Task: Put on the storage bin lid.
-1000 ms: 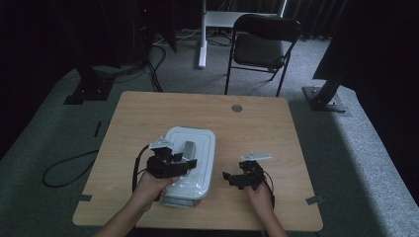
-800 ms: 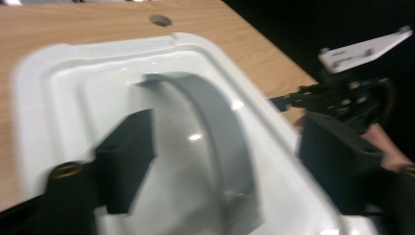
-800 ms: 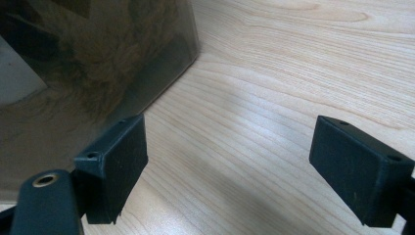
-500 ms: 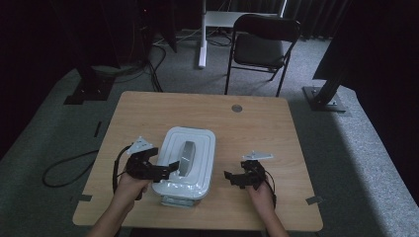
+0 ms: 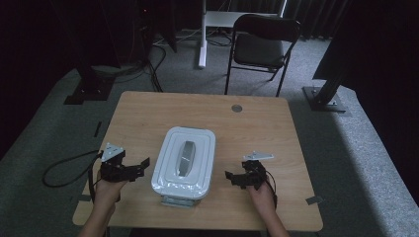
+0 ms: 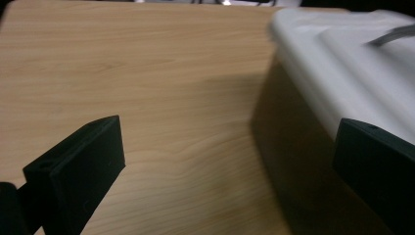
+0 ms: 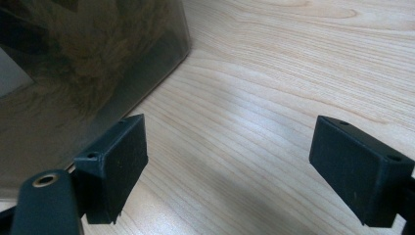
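- White lidded container [image 5: 184, 160] sits at table [image 5: 257, 123] centre, lid on.
- Left gripper [image 5: 129, 170], at its 9 o'clock, spread wide, holding nothing.
- Right gripper [image 5: 236, 178], at 3 o'clock, likewise spread and unladen (container untouched; handling appears either finished or not begun).

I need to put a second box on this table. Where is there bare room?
The widest bare wood lies beyond the white lidded box, out to the table's far edge; a small round cap sits there. The strips either side are tighter: the left hand-held gripper and the right hand-held gripper flank the box.
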Tool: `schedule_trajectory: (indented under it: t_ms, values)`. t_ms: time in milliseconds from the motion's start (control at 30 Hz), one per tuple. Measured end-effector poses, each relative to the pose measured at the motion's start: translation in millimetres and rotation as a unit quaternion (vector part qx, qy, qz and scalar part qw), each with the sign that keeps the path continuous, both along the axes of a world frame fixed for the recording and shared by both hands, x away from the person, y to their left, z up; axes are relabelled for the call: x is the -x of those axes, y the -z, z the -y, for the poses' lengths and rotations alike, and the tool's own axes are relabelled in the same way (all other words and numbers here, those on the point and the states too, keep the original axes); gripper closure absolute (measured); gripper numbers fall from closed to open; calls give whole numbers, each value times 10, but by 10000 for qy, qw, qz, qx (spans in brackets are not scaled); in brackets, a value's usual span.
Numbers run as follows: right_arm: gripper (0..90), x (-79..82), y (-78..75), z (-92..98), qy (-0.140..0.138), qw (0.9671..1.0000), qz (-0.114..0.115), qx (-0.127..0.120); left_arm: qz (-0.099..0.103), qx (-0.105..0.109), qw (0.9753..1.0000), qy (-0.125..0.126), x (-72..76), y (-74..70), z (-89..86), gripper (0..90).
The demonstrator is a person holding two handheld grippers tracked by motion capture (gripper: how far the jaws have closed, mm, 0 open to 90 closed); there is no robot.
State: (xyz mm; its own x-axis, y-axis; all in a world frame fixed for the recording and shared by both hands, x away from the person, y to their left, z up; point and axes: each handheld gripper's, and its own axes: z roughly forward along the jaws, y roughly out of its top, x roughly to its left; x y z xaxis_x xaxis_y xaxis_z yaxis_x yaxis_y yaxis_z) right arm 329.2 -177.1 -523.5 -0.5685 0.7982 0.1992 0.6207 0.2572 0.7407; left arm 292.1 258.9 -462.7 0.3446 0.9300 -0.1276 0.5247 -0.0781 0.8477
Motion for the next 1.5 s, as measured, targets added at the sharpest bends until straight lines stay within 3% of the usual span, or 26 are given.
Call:
schedule_trajectory:
  t_ms: [100, 167, 300, 567, 700, 967, 1200, 1367, 1500]
  values:
    - [135, -3, 2, 10, 12, 10000, -3, -3, -22, -82, 9999, -99, -14, 91, -39, 5]
    - [135, -1, -1, 12, 17, 10000, -7, -13, -217, -109, 9997, -101, -51, 252, -50, 4]
    - [135, 2, -1, 22, 26, 10000, -15, -17, -404, -137, 9991, 20, -81, 424, 22, 4]
    - [135, 20, 8, 65, 65, 10000, -26, -25, -551, -246, 9978, 268, -90, 561, 193, 4]
    - [135, 42, 4, 94, 77, 10000, -44, -32, -565, -201, 9974, 409, -86, 582, 271, 5]
    - [135, 61, 20, 165, 139, 9999, -69, -36, -576, -271, 9970, 436, -68, 578, 336, 5]
    - [135, 74, 18, 195, 159, 9999, -44, -46, -620, -263, 9954, 678, -103, 599, 535, 5]
    - [135, 86, 17, 236, 193, 9998, -25, -72, -603, -216, 9948, 791, -163, 596, 646, 5]
    - [135, 90, 25, 286, 251, 9996, -34, -95, -485, -110, 9958, 769, -214, 585, 676, 5]
